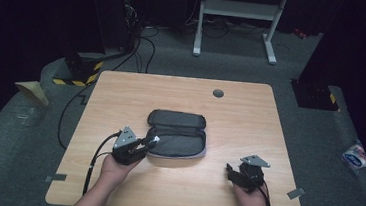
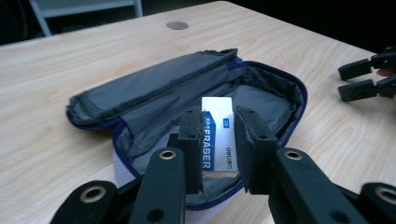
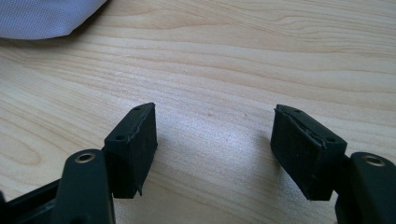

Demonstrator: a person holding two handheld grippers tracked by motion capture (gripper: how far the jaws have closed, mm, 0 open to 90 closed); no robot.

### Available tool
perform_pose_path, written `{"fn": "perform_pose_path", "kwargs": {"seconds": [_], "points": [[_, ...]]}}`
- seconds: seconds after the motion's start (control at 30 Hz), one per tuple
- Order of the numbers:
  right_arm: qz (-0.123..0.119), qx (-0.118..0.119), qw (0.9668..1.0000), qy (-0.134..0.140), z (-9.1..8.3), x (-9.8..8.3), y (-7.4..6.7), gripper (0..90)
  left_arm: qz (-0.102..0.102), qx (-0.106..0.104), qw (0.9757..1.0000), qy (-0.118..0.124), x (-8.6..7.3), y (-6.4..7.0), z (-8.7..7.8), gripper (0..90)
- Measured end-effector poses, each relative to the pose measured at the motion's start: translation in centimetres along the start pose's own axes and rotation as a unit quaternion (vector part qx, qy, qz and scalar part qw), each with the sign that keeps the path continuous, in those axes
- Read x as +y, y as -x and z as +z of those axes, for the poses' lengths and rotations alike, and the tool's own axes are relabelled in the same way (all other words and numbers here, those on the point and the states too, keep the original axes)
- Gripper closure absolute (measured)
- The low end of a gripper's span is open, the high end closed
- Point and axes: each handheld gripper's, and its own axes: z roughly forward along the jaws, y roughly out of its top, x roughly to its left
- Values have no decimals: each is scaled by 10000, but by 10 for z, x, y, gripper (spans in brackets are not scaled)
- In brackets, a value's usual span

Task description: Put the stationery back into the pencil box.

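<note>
Left hand-held gripper (image 2: 218, 140) is clamped on a white eraser (image 2: 217, 135) w/ blue print; both pads press its sides, so the jaws stand only as wide as the eraser. Eraser stands roughly upright between the pads, top end poking up above them, lower end down near the front lip of the pencil case (image 2: 275, 100). In the high view this hand-held gripper (image 1: 151, 141) sits at the case's (image 1: 177, 145) near-left edge, white eraser (image 1: 155, 139) showing at its tip, just over the open compartment. Can't tell if the eraser touches the lining.

Case is dark grey, blue zip trim, unzipped and lying flat mid tabletop (image 1: 231, 107); lid flap folded back on the far side, main compartment facing up.

Right hand-held gripper (image 3: 215, 149) is released: jaws spread well apart, nothing between them, just bare wood of the tabletop (image 3: 233, 60) under the gap. A pale grey corner of the case (image 3: 42, 18) shows at top left of the right gripper view. In the high view it (image 1: 228, 171) rests low on the tabletop, right of the case and well apart from it, jaws pointing left toward it. Left gripper view catches its black jaws (image 2: 366, 79) at the far right edge, off the case.
</note>
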Motion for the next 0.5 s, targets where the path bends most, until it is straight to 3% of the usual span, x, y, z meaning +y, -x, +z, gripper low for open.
{"fn": "perform_pose_path", "kwargs": {"seconds": [0.2,0.5], "points": [[21,-3,10000,7,0,0,0,314,100,60,9998,-149,5,-1,8,730],[23,-7,10000,7,0,0,0,314,77,226,9987,-451,10,-4,22,729]]}}
